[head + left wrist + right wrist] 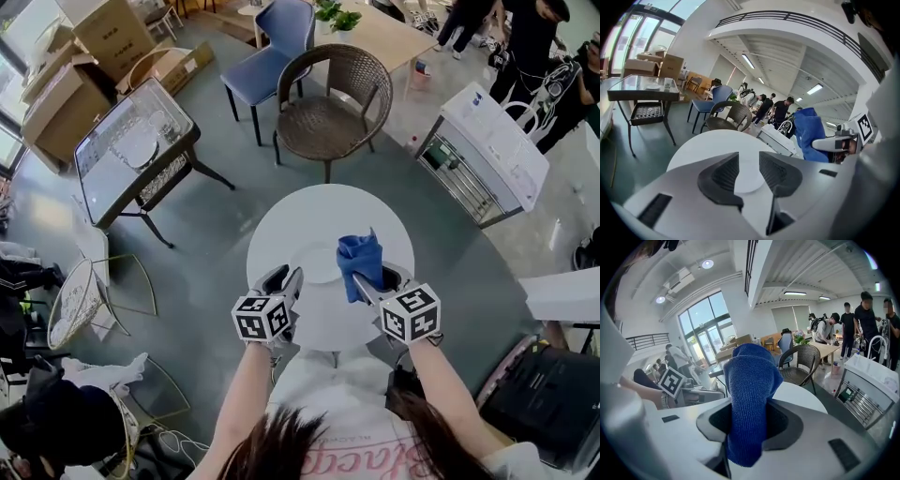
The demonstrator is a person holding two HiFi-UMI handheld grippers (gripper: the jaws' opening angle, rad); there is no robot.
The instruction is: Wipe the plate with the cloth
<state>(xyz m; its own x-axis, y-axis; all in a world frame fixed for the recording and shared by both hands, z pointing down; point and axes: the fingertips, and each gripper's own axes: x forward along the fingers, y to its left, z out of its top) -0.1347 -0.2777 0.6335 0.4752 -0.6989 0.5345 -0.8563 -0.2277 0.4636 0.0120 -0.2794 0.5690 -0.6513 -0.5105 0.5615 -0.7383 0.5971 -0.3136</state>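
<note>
Plate [317,261] lay bare near the middle of the round white table [281,220], just ahead of both grippers.

Left: the left gripper [284,278] was over the plate's near-left rim. Its jaws stood apart with nothing between them, and the plate's edge showed through the gap. Forearm reached forward, the tool tipped down toward the table.

Right: the blue cloth [360,257] was pinched in the jaws of the right gripper [373,281]. Its bunched end stood up past the tips, over the plate's right edge. That forearm sloped down the same way.

Step, as judged: approach, with wiping not yet begun, since the cloth looked clear of the plate.

Next, probably: bring the cloth down onto the plate, while the left jaws take the rim to steady it.
</note>
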